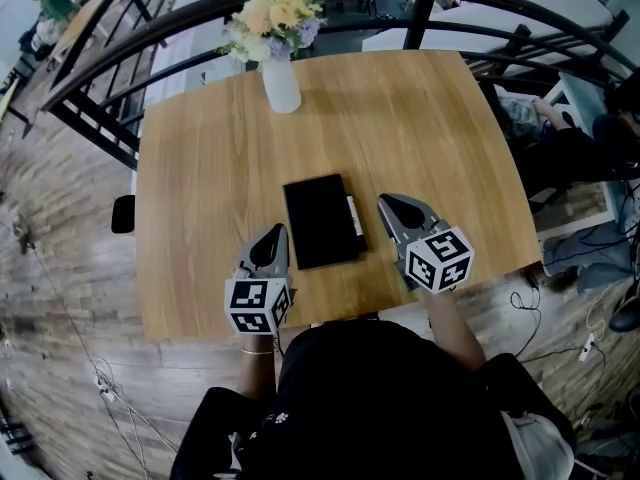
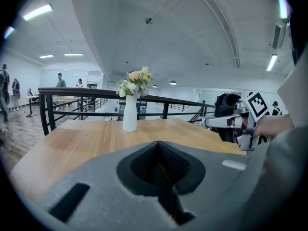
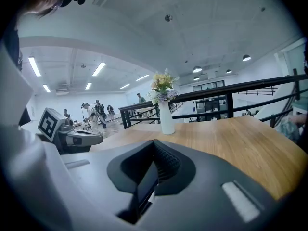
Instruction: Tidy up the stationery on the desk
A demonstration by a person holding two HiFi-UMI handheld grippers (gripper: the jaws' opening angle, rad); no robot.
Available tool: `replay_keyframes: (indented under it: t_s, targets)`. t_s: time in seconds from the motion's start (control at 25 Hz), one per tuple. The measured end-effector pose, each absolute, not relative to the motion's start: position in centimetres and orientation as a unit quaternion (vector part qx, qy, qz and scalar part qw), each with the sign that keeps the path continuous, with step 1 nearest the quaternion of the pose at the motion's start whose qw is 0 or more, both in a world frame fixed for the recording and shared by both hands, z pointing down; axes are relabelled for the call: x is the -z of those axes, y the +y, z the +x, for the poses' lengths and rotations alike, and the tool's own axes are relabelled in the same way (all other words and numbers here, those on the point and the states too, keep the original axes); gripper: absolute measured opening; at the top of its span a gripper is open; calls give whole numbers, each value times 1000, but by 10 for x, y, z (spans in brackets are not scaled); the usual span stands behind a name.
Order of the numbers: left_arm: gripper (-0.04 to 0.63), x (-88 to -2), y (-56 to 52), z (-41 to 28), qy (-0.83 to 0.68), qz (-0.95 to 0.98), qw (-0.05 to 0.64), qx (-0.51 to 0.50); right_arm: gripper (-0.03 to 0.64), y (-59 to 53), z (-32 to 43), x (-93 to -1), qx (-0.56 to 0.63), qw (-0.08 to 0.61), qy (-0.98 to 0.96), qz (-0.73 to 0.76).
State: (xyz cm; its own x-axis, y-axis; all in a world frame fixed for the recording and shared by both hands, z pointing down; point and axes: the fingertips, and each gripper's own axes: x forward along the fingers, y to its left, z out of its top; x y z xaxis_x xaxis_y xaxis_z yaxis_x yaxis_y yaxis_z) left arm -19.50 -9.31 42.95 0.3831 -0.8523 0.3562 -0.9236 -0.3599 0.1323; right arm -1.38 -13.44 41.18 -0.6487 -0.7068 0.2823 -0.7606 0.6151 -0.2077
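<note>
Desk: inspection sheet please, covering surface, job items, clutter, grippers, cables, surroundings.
Surface: light wooden desk, wood-grain top.
Job's things: black rectangular notebook lying flat; slim white pen-like item along its right edge.
Clutter: white vase of flowers near the far edge.
Grippers: left gripper and right gripper both shut, empty, flanking the notebook.
Cables: loose cables on the floor.
Surroundings: black metal railing; people beyond.

The desk (image 1: 430,128) was pale brown with a straight wood grain. On it were a plain black notebook (image 1: 320,220) and a slim white pen (image 1: 352,216). The vase (image 1: 281,85) was white and its flowers (image 1: 277,13) yellow, cream and lavender. The left gripper (image 1: 278,231) and right gripper (image 1: 386,201) were grey, their cubes white with black square markers, and the railing (image 1: 95,118) was black.
</note>
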Motion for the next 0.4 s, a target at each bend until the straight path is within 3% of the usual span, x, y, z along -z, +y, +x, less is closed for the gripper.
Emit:
replay_keyframes:
  t_s: [0.4]
  targets:
    - [-6, -426, -91, -187, -540, 819, 154, -115, 6, -131, -4, -406, -156, 82, -893, 414]
